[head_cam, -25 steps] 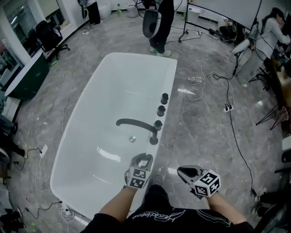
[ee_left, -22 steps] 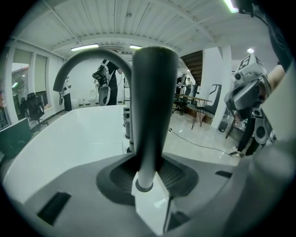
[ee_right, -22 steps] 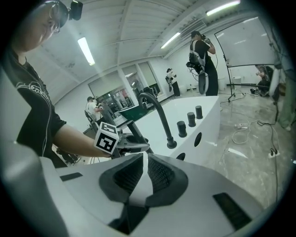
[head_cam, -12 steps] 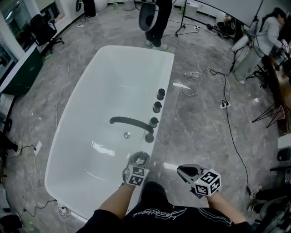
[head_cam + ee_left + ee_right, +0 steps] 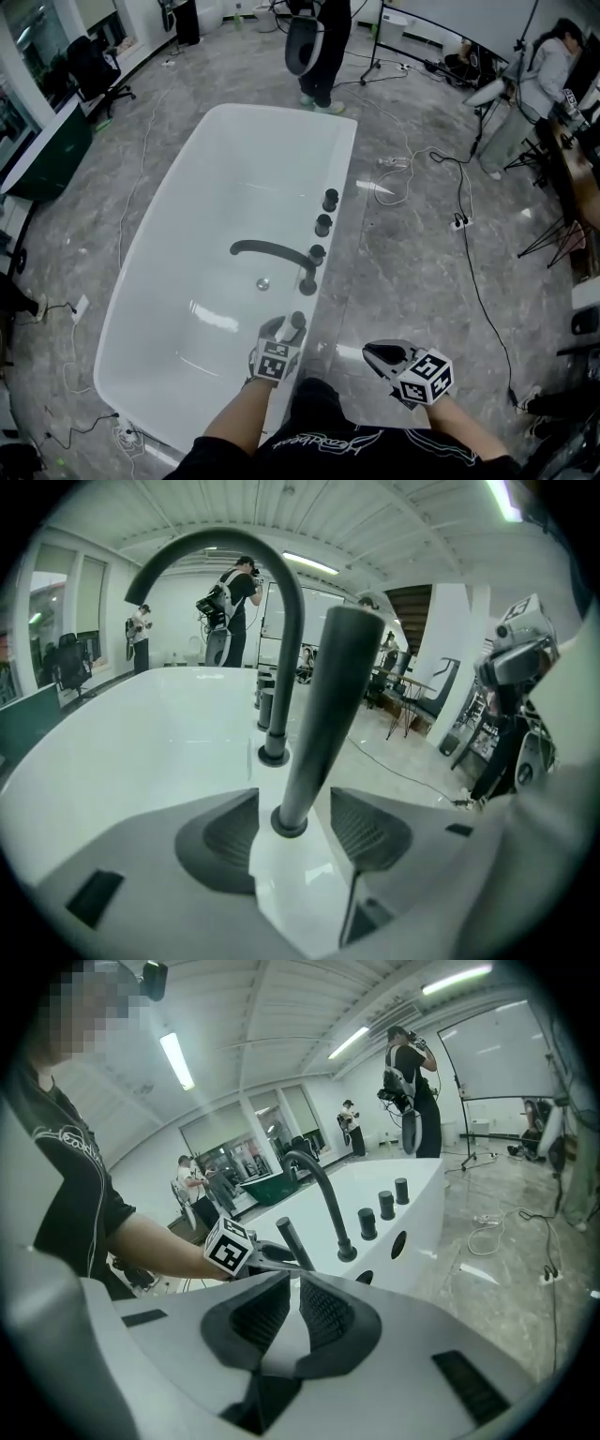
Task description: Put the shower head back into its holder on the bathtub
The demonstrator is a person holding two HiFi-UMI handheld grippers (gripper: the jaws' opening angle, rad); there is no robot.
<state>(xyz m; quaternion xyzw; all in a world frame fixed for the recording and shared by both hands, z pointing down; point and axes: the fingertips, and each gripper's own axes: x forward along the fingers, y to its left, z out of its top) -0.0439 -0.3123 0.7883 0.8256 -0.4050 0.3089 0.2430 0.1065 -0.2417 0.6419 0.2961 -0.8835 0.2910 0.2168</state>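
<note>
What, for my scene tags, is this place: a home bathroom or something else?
Probably a studio or lab hall, not a bathroom: the white bathtub stands alone on an open stone-look floor, with cables trailing across it and an office chair nearby.

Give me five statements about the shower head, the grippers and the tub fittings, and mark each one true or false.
1. The shower head stands in its holder on the bathtub rim. True.
2. The left gripper is clamped on the shower head. False: its jaws are opening, and the pads stand clear on either side of it.
3. The right gripper holds a fitting. False: its jaws are together with nothing between them.
4. Three dark knobs stand in a row on the rim beyond the spout. True.
5. The tub is full of water. False: no water shows and the drain lies bare.
</note>
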